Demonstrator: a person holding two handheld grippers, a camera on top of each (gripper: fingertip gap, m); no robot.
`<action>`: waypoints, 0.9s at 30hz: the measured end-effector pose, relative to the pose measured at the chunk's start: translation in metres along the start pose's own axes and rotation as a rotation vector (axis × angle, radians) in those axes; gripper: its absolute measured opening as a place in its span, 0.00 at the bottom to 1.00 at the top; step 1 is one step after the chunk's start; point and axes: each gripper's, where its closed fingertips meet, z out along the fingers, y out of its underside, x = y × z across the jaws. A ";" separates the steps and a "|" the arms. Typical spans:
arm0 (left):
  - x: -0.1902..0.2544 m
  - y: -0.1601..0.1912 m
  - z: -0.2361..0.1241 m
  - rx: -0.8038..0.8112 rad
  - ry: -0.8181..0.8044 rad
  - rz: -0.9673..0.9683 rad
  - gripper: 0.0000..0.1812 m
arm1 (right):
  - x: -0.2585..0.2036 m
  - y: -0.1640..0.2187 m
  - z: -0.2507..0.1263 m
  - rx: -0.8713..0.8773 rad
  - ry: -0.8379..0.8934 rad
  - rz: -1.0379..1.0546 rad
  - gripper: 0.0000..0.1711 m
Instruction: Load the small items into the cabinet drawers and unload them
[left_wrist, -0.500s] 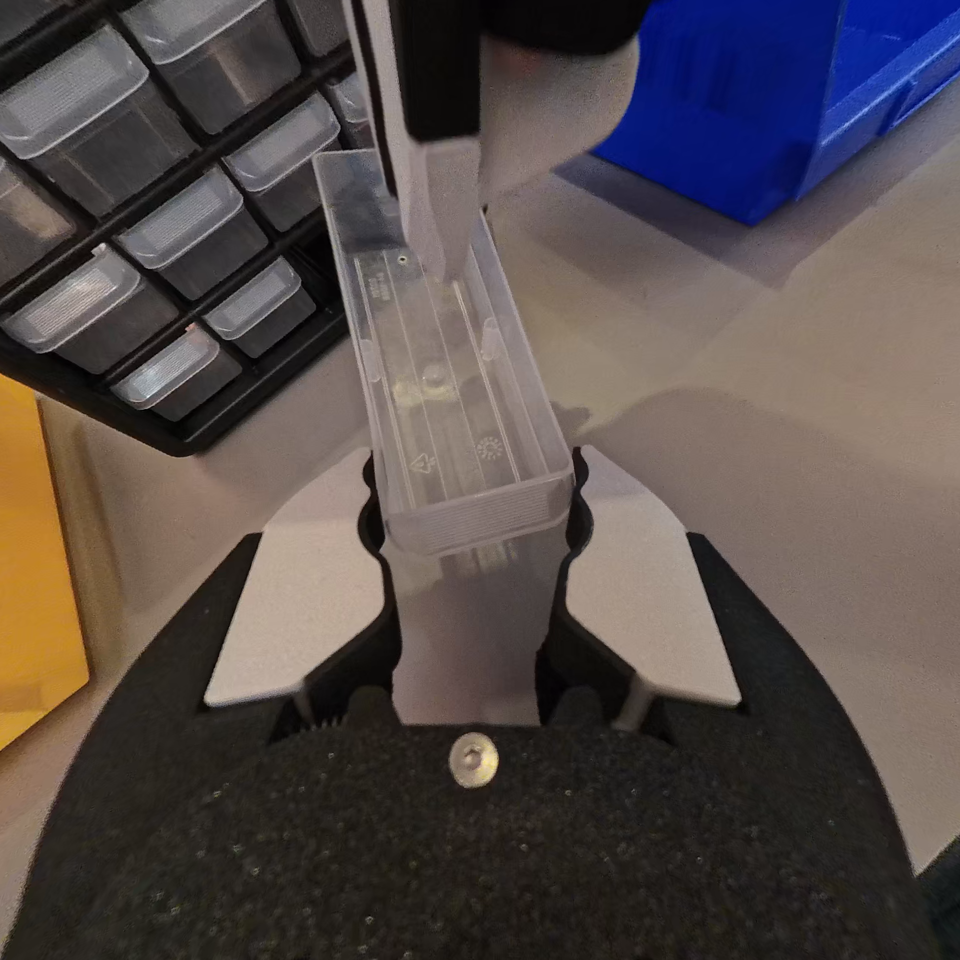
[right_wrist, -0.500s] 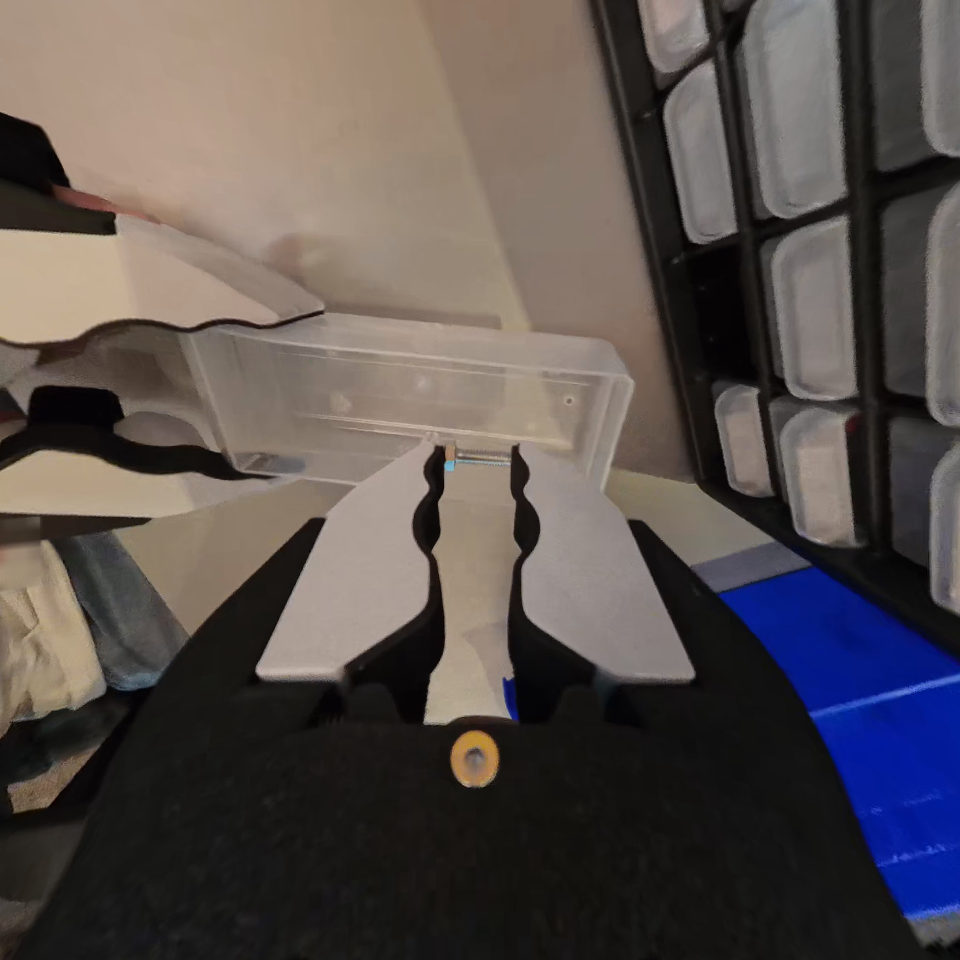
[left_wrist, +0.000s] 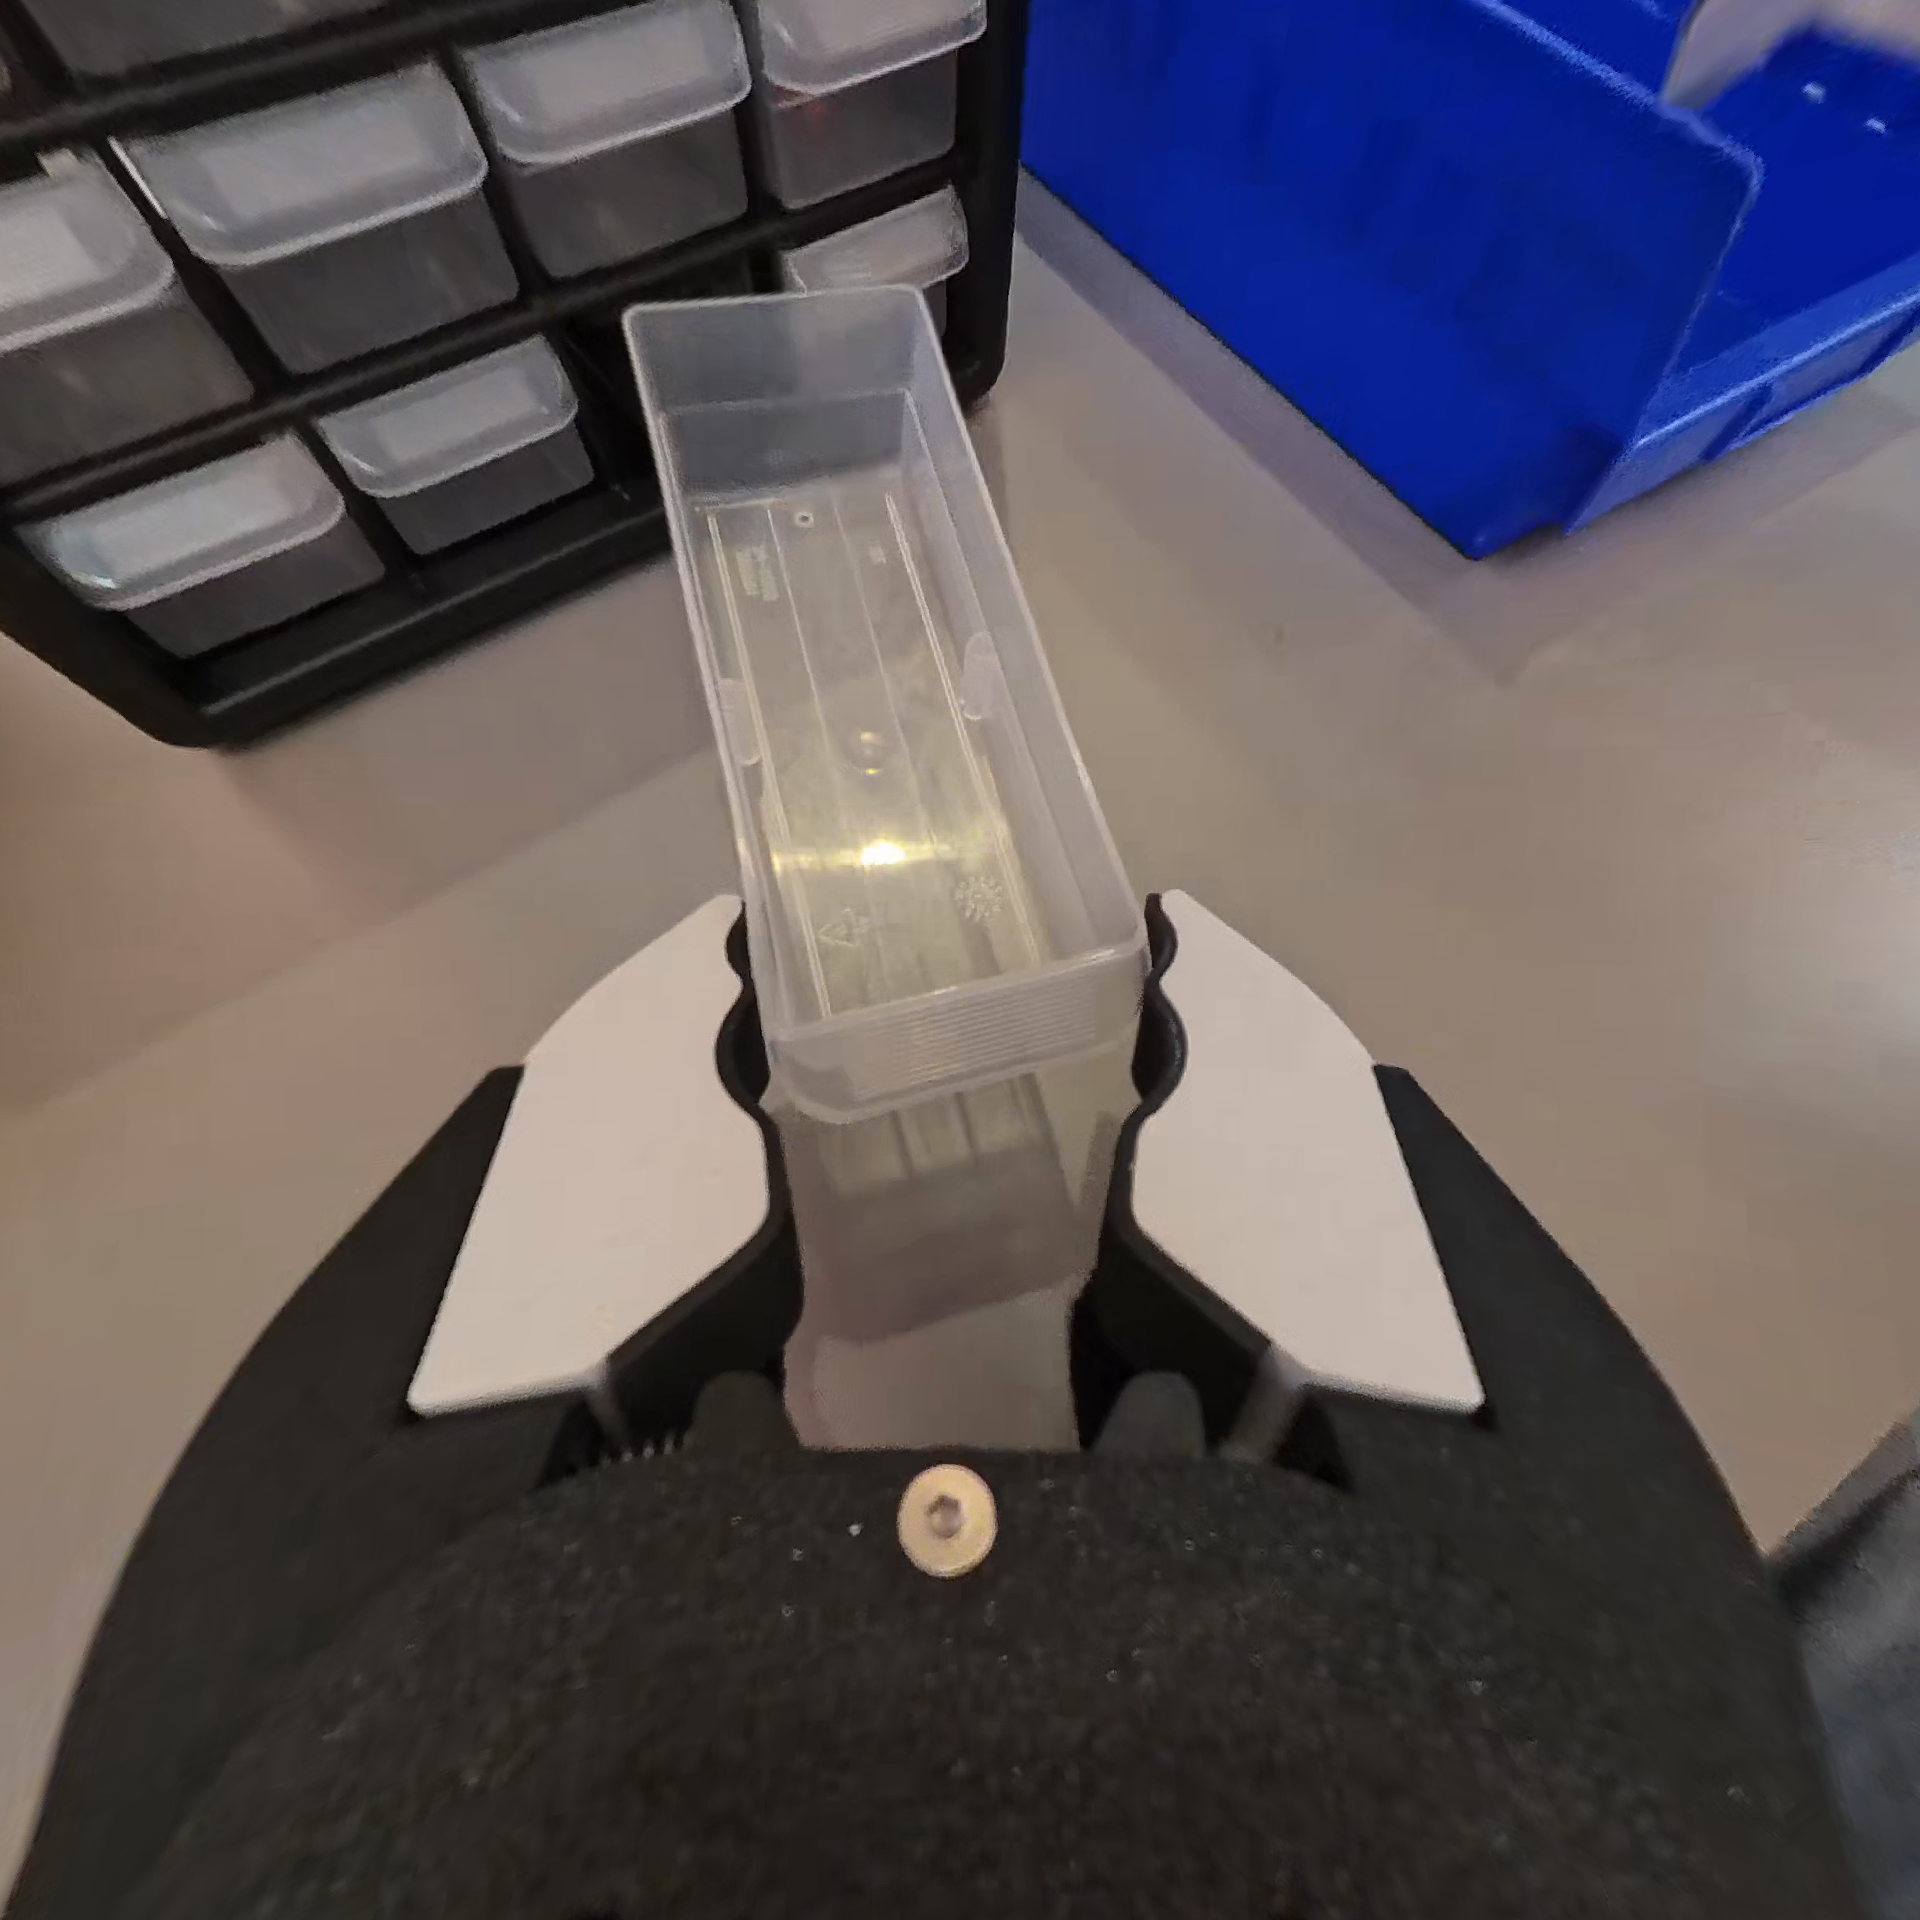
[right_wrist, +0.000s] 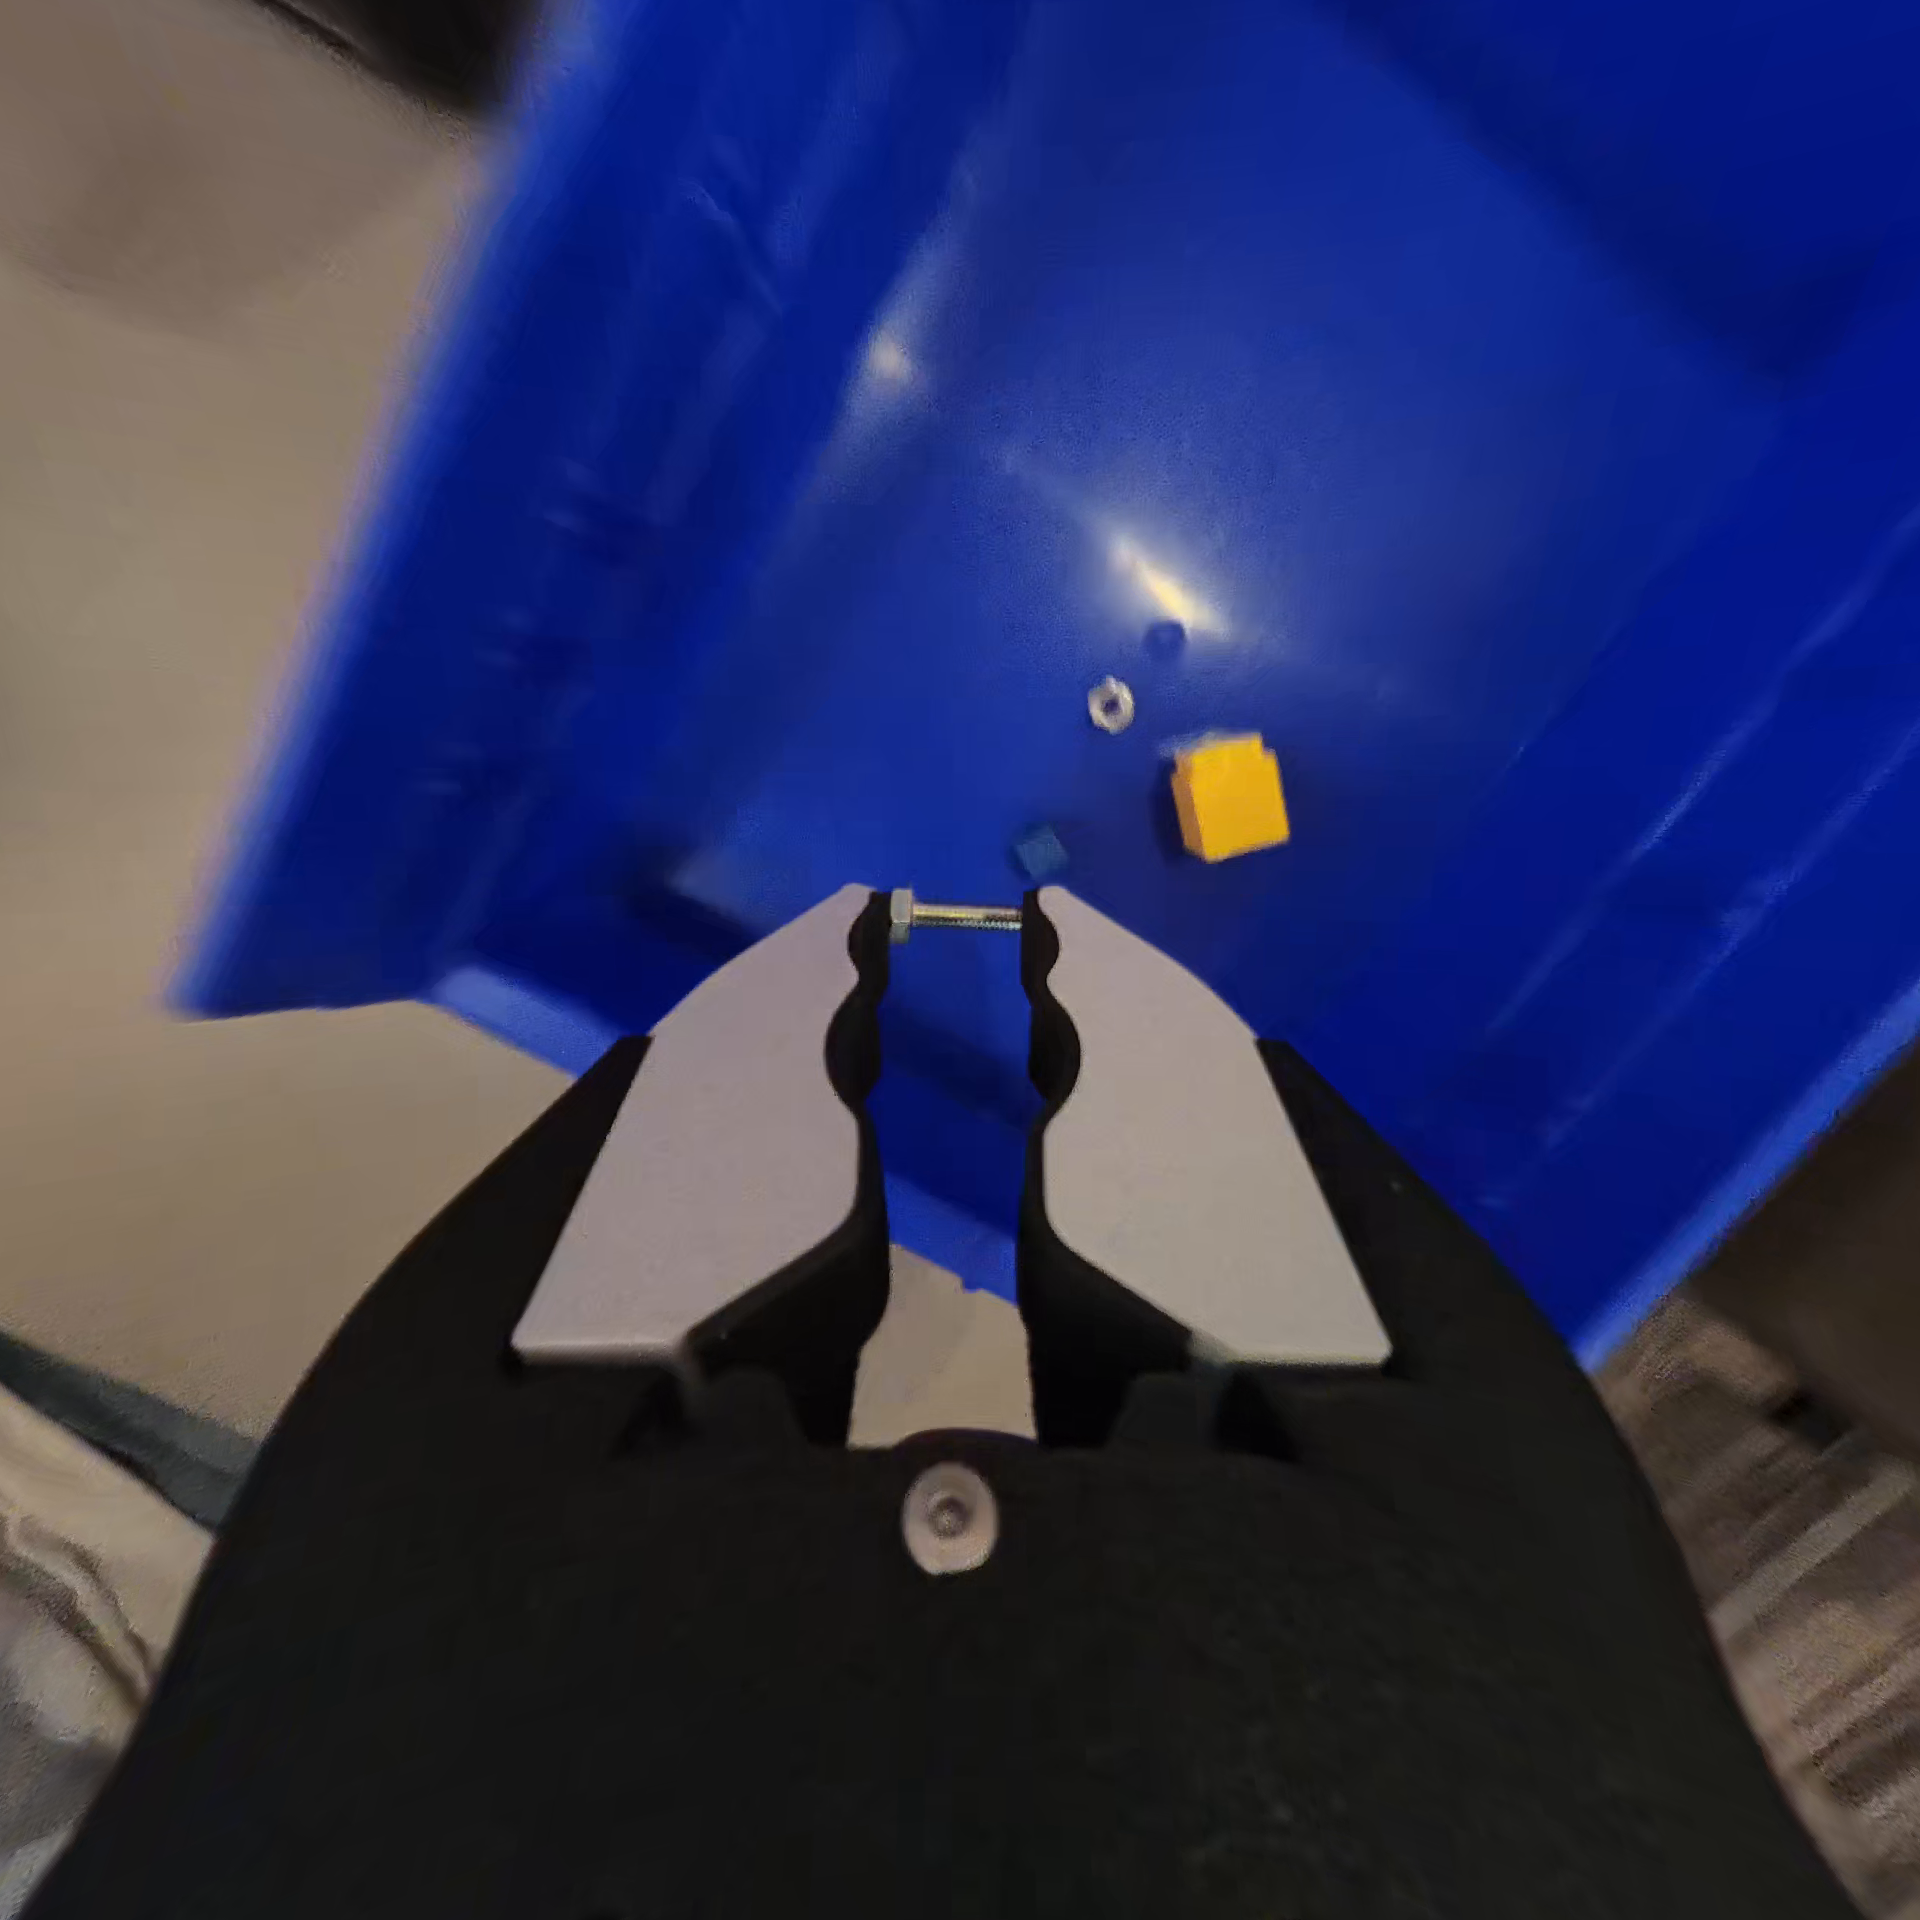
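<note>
Drawer (left_wrist: 894, 727), clear and empty, sits pinched in the left gripper (left_wrist: 940, 977) near the cabinet (left_wrist: 312, 343). Right gripper (right_wrist: 956, 920) pinches a bolt (right_wrist: 951, 916) above the blue bin (right_wrist: 1143, 416).

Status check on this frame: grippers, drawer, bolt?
Left gripper shut on empty clear drawer. Right gripper shut on bolt, over blue bin. Nothing blocking.

The left gripper (left_wrist: 940, 997), with pale grey fingers on a black body, fills the lower half of its frame, pointing up the middle; its jaws are clamped on the near end of a clear plastic drawer (left_wrist: 883, 727). The right gripper (right_wrist: 956, 914) likewise reaches up from the bottom centre, tips pinching a small silver bolt (right_wrist: 951, 914) crosswise between them.
</note>
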 end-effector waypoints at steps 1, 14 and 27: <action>0.002 0.001 0.001 -0.007 0.005 -0.025 0.38 | 0.009 0.012 0.014 -0.039 0.013 0.053 0.14; -0.001 -0.007 0.041 -0.131 -0.079 -0.228 0.38 | 0.036 0.040 0.053 -0.242 0.056 0.204 0.17; -0.002 -0.026 0.068 -0.109 -0.197 -0.285 0.38 | -0.021 -0.004 -0.058 0.381 0.204 0.087 0.25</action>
